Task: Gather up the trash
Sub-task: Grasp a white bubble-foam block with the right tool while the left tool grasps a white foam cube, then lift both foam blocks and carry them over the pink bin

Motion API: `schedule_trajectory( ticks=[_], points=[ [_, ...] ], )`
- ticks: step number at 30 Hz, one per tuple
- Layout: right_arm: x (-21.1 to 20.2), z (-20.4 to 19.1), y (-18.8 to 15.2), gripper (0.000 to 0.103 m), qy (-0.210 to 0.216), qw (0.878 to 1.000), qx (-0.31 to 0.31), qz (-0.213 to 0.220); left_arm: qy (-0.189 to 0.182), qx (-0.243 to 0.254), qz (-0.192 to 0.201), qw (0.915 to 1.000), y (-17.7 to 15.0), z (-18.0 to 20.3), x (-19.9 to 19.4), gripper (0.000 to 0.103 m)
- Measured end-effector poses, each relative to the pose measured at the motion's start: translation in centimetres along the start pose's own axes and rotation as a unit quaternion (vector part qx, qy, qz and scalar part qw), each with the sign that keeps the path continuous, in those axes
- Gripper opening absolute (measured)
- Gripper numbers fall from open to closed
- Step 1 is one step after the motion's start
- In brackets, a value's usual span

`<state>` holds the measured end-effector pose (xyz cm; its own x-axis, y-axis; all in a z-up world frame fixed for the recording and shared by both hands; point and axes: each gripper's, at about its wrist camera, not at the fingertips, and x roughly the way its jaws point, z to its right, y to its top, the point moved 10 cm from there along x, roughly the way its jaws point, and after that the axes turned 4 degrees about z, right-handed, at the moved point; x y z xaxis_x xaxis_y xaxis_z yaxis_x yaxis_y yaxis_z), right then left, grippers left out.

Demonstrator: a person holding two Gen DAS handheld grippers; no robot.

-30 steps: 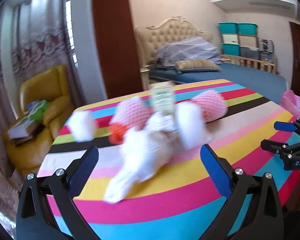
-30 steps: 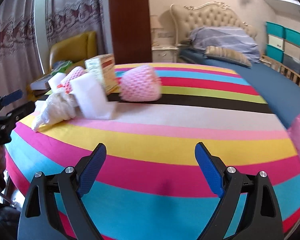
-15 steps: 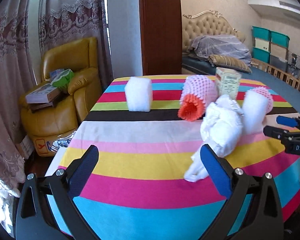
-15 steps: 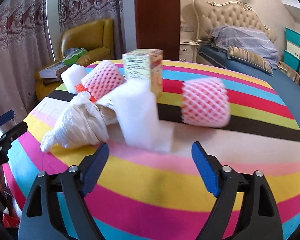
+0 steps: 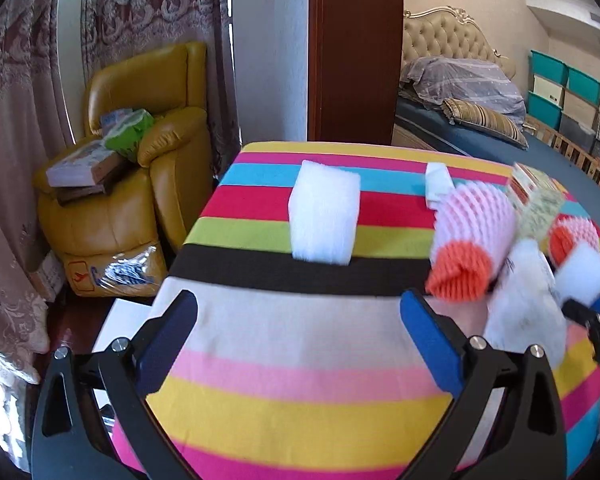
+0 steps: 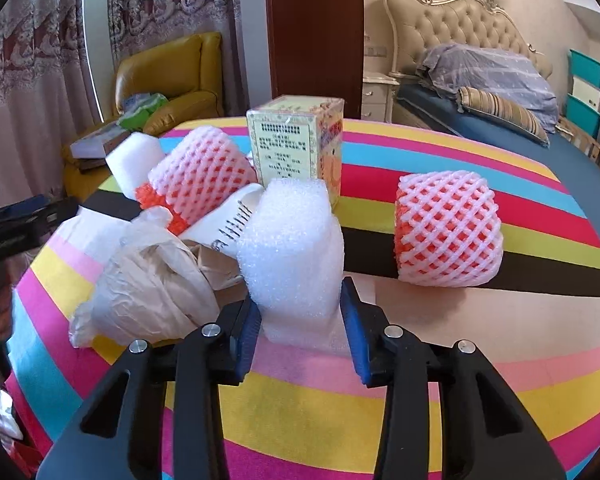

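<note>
On the striped table (image 6: 480, 320) my right gripper (image 6: 300, 300) is closing on an upright white foam block (image 6: 292, 248); both blue pads touch its sides. Beside the block lie a crumpled plastic bag (image 6: 152, 292), a pink-and-orange foam net (image 6: 200, 172), a printed box (image 6: 296, 140) and a second foam net (image 6: 448, 228). My left gripper (image 5: 300, 304) is open over the table's left part, nothing between its fingers. Ahead of it stands another white foam block (image 5: 324, 212), with a small white piece (image 5: 438, 182) further back. The right gripper shows as a blurred dark shape at that view's right edge.
A yellow armchair (image 5: 140, 168) piled with books stands past the table's left edge, with curtains (image 5: 28, 120) behind. A dark wooden post (image 5: 356, 52) rises beyond the far edge. A bed (image 6: 480, 80) and teal storage bins (image 5: 560, 92) fill the right.
My right gripper moved forward to the white foam block and its jaws narrowed around it. My left gripper swung left, away from the pile, which now sits at the right of its view.
</note>
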<state>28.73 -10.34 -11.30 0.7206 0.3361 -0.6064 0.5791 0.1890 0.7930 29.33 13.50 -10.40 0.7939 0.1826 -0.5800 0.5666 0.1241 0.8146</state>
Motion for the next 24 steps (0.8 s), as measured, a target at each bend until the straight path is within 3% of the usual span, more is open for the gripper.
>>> schedule_trajectory(
  ticks=[8,14,17,24],
  points=[
    [0.0,0.2,0.0,0.037,0.001,1.0,0.007,0.003,0.029,0.033,-0.008,0.999,2.5,1.4,5.1,0.091],
    [0.2,0.3,-0.1,0.037,0.003,1.0,0.009,-0.003,0.028,0.026,-0.015,0.9992,4.4,2.2,8.5,0.072],
    [0.3,0.3,0.0,0.037,0.005,1.0,0.011,-0.002,0.014,0.023,-0.018,0.9995,4.6,2.9,9.6,0.053],
    [0.4,0.6,0.0,0.037,0.011,1.0,0.019,-0.003,0.002,0.013,-0.001,0.9999,3.5,4.1,7.2,0.052]
  ],
)
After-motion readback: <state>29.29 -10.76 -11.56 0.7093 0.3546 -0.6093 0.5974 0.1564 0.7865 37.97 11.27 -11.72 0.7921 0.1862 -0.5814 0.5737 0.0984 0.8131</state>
